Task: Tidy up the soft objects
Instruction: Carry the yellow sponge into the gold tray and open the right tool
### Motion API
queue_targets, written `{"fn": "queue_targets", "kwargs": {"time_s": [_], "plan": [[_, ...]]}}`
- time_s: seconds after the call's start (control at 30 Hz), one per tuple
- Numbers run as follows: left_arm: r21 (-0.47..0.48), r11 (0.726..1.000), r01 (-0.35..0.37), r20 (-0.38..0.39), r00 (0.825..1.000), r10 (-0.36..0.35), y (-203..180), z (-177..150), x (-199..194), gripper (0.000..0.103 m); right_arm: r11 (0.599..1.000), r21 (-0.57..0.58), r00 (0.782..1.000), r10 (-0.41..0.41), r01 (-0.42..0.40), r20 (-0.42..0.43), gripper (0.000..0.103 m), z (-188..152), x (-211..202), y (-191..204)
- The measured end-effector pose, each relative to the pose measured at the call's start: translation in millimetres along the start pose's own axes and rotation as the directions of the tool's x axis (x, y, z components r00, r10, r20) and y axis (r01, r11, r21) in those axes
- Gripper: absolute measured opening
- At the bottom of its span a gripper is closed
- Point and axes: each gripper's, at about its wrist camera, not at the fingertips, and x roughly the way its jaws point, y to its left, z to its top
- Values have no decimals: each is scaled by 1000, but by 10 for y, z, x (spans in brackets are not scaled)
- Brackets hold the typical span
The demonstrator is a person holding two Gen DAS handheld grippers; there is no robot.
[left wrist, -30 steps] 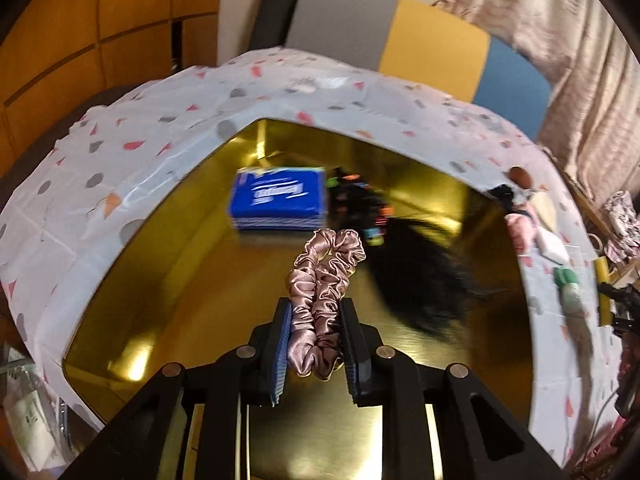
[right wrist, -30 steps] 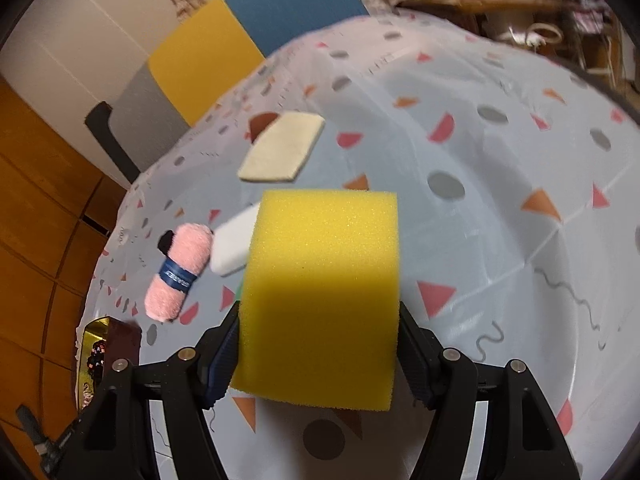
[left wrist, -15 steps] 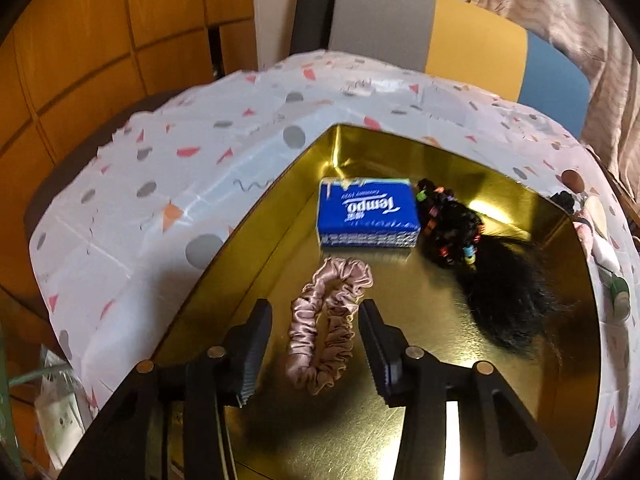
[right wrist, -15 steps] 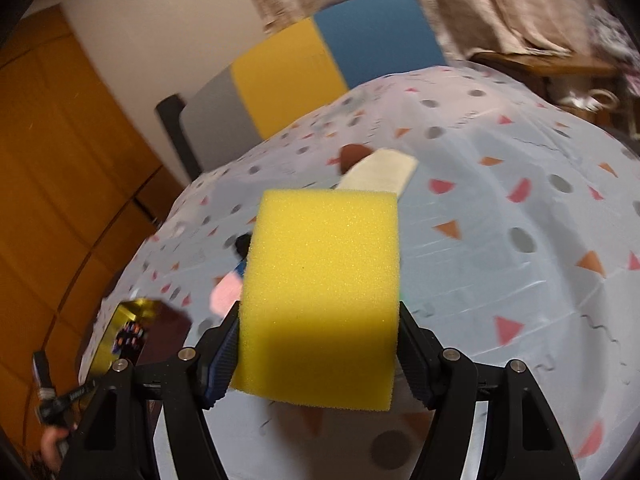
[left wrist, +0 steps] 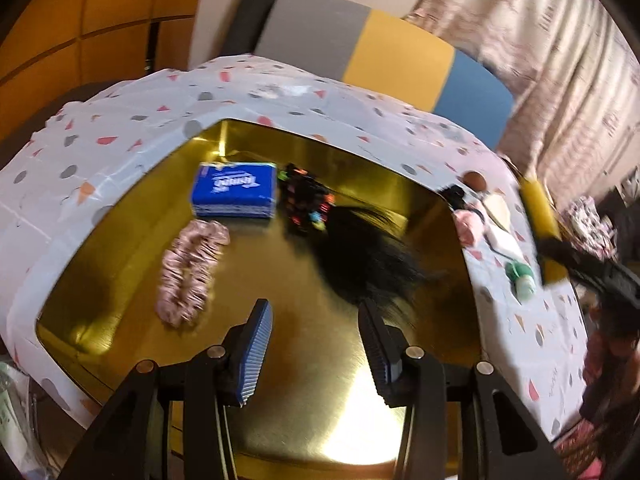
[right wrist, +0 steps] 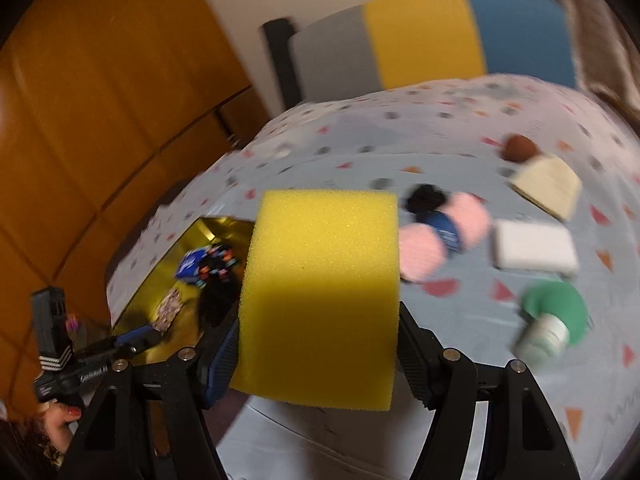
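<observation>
- Jaws of the right gripper (right wrist: 318,344) clamp a yellow foam sponge block (right wrist: 320,292), carried above the patterned surface (right wrist: 440,152), short of the shiny gold tray (left wrist: 420,208).
- Left gripper (left wrist: 316,344) hangs wide and empty over that tray, near the pink satin scrunchie (left wrist: 188,268), blue tissue pack (left wrist: 234,194) and black hair piece (left wrist: 360,252).
- Advice: keep the squeeze light and lower the sponge onto bare gold floor, with the left gripper out of its path.

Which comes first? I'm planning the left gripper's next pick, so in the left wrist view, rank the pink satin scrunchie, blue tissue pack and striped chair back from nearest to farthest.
From the left gripper:
1. Pink satin scrunchie, in the gold tray, to the gripper's left.
2. Blue tissue pack, deeper in the tray.
3. Grey, yellow and blue striped chair back, beyond the table.
</observation>
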Motion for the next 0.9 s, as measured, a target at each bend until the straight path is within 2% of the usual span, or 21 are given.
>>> {"fn": "queue_targets", "kwargs": {"time_s": [0.17, 0.4, 0.47, 0.6, 0.7, 0.77, 0.83, 0.9], "plan": [[10, 1000, 21, -13, 1000, -21, -33, -74, 6, 45, 981, -191, 998, -36, 26, -53, 70, 148, 335, 559], [-28, 999, 30, -24, 999, -31, 1, -82, -25, 45, 936, -341, 987, -126, 85, -100, 71, 296, 782, 911], [-27, 999, 34, -15, 999, -35, -11, -79, -54, 45, 907, -407, 979, -171, 112, -113, 71, 308, 922, 979], [-29, 998, 46, -14, 999, -47, -33, -84, -83, 45, 823, -546, 954, -269, 157, -131, 71, 300, 1169, 1094], [-26, 998, 56, -20, 998, -57, -61, -86, -81, 45, 798, -588, 948, -274, 131, -161, 73, 287, 1277, 1137], [-23, 998, 60, -23, 998, -61, -77, -89, -80, 45, 782, -611, 940, -292, 127, -178, 82, 252, 1348, 1179], [-23, 998, 66, -21, 998, -66, -82, -87, -88, 45, 757, -633, 932, -328, 161, -154, 93, 223, 1372, 1211], [-27, 997, 71, -21, 997, -72, -77, -79, -91, 45, 737, -644, 929, -354, 206, -108, 95, 214, 1349, 1225]]}}
